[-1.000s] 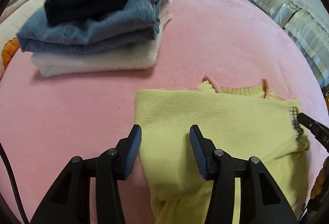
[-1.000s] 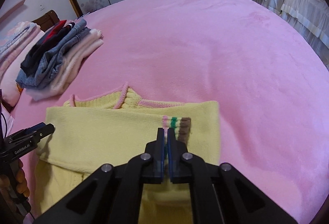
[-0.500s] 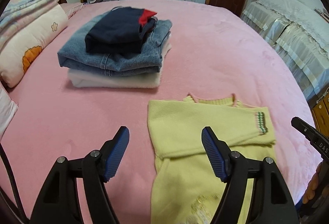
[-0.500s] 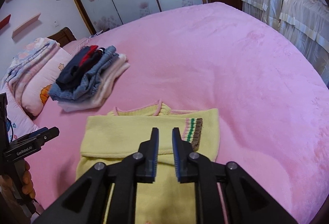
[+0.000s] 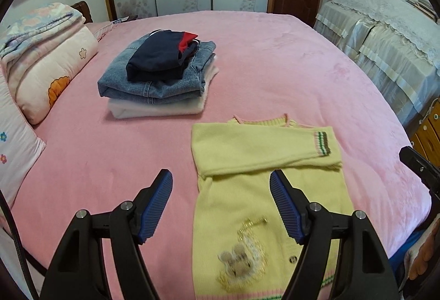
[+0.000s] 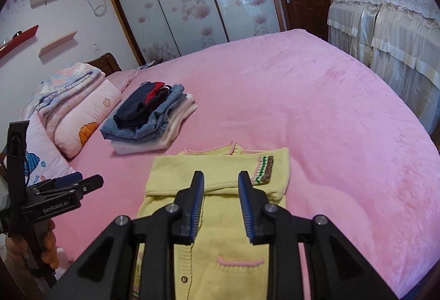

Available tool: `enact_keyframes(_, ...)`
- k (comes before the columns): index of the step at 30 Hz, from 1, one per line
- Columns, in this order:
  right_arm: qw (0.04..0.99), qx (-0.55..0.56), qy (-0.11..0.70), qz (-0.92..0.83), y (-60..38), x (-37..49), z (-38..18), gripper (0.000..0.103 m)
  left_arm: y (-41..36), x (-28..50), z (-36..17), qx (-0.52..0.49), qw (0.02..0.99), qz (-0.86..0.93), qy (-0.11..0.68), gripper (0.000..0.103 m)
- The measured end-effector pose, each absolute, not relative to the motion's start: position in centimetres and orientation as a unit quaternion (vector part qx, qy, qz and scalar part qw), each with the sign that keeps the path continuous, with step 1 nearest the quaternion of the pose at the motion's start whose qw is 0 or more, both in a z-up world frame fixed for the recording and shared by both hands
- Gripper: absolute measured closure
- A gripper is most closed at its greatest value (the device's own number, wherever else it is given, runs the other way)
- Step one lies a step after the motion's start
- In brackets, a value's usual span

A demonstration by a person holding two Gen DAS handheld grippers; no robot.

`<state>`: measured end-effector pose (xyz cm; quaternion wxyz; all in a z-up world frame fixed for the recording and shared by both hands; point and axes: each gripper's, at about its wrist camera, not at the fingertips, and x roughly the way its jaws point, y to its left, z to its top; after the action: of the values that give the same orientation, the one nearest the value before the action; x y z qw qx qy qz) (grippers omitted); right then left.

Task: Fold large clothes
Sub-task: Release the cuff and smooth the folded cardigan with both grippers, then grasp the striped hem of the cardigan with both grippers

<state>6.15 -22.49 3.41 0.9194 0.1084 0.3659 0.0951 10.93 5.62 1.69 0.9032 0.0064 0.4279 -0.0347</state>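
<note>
A yellow knitted cardigan point(image 5: 264, 190) point(image 6: 220, 231) lies flat on the pink bed, a sleeve folded across its chest with the striped cuff point(image 5: 322, 143) point(image 6: 264, 169) at the right. My left gripper point(image 5: 221, 190) hangs open above the cardigan's left edge, holding nothing. My right gripper point(image 6: 221, 188) hovers above the folded sleeve with its jaws opening, nothing between them. The left gripper point(image 6: 79, 181) also shows at the left edge of the right wrist view, in a hand.
A stack of folded clothes point(image 5: 159, 80) point(image 6: 148, 118), dark top on jeans on white, sits behind the cardigan. Pillows and a folded quilt point(image 5: 46, 58) line the left side. Covered furniture point(image 5: 385, 38) stands past the bed's right edge.
Both grippers rose and drew back from the cardigan. The right gripper let go of the sleeve cuff and its jaws parted; the left jaws spread wider. The sleeve stays folded across the chest.
</note>
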Motion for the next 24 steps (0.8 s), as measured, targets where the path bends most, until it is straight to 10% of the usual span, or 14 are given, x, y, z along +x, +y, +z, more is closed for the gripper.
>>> enact_keyframes(24,0.887,0.06,0.449,0.095,-24.7,-3.3,-4.7,0.063,9.1,2.3,-8.3,-0.027,0.862,-0.052,0.503,0.031)
